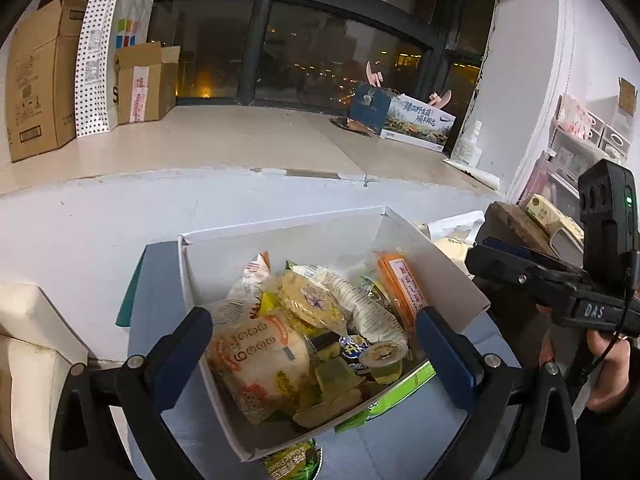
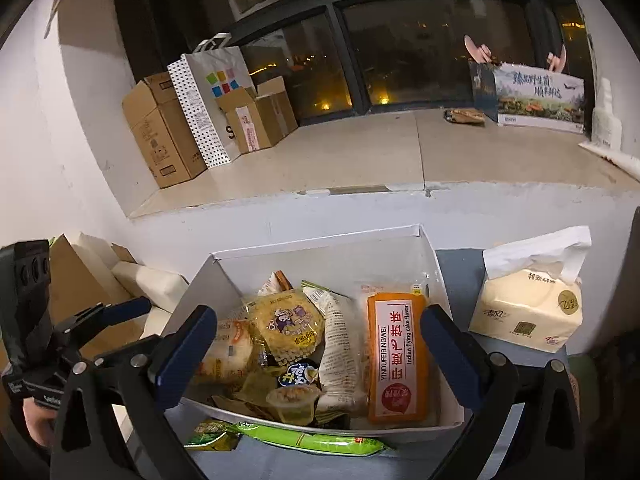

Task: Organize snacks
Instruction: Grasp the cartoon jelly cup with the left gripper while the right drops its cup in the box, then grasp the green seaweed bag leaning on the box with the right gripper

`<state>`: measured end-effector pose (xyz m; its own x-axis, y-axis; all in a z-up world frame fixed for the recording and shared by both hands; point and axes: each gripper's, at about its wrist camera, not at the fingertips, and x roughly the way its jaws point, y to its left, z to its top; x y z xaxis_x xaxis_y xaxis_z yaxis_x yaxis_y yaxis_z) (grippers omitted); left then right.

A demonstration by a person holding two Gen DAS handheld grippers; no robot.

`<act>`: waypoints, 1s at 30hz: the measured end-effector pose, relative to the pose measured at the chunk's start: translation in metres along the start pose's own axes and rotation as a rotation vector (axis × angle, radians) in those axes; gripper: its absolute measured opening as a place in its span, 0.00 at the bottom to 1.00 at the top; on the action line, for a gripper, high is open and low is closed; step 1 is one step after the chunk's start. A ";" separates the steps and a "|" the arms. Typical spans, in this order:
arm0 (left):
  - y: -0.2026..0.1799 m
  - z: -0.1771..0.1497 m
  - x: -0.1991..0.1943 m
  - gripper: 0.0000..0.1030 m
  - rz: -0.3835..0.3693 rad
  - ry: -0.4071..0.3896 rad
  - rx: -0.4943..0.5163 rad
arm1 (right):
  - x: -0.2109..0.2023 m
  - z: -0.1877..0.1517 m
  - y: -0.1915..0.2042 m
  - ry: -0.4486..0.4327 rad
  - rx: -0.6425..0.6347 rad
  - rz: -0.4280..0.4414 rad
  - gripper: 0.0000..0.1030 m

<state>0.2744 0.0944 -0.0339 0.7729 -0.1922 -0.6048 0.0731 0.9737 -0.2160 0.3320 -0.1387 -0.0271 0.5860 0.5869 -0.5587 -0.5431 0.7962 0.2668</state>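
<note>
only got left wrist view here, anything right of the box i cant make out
Observer: Yes, a tissue pack stands right of the box, apart from it.
Operator: orange pack label?
Observer: The orange pack reads "Indian flying cake flavor".
Operator: snacks outside the box?
Observer: A long green pack lies against the box's near wall, a smaller green one at its left end.
Operator: right gripper?
Observer: The right gripper is open over the box, holding nothing.

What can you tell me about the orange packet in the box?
The orange packet is long, flat and rectangular, in shiny clear wrapping. Its white label has red Chinese characters and the words "Indian flying cake flavor". It lies lengthwise along the right wall of the white box, beside a white wrapped snack. Neither tongs touch it.
</note>
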 end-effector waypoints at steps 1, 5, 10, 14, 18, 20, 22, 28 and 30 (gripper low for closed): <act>0.000 0.000 -0.003 1.00 -0.009 -0.004 0.005 | -0.002 0.000 0.003 -0.003 -0.007 -0.002 1.00; -0.004 -0.005 -0.021 1.00 0.000 -0.028 0.033 | -0.018 -0.006 0.019 -0.030 -0.040 0.004 1.00; -0.009 -0.026 -0.050 1.00 -0.012 -0.054 0.049 | -0.039 -0.029 0.044 -0.046 -0.168 -0.014 1.00; -0.015 -0.055 -0.064 1.00 -0.032 -0.046 0.048 | -0.057 -0.068 0.064 -0.075 -0.352 -0.047 1.00; -0.024 -0.094 -0.067 1.00 -0.029 -0.010 0.015 | -0.060 -0.109 0.069 -0.025 -0.400 -0.060 1.00; -0.028 -0.113 -0.067 1.00 -0.008 -0.007 0.001 | -0.059 -0.127 0.068 -0.004 -0.377 -0.065 1.00; -0.029 -0.135 -0.067 1.00 -0.001 0.002 -0.032 | -0.055 -0.146 0.063 0.018 -0.320 -0.076 1.00; -0.026 -0.171 -0.056 1.00 -0.002 0.063 -0.089 | -0.028 -0.172 0.047 0.092 -0.144 -0.038 1.00; -0.023 -0.174 -0.056 1.00 -0.013 0.065 -0.105 | -0.019 -0.173 0.047 0.099 -0.151 -0.046 1.00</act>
<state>0.1192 0.0611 -0.1285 0.7298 -0.2159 -0.6486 0.0143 0.9535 -0.3012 0.1914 -0.1382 -0.1393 0.5543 0.5269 -0.6442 -0.6054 0.7865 0.1223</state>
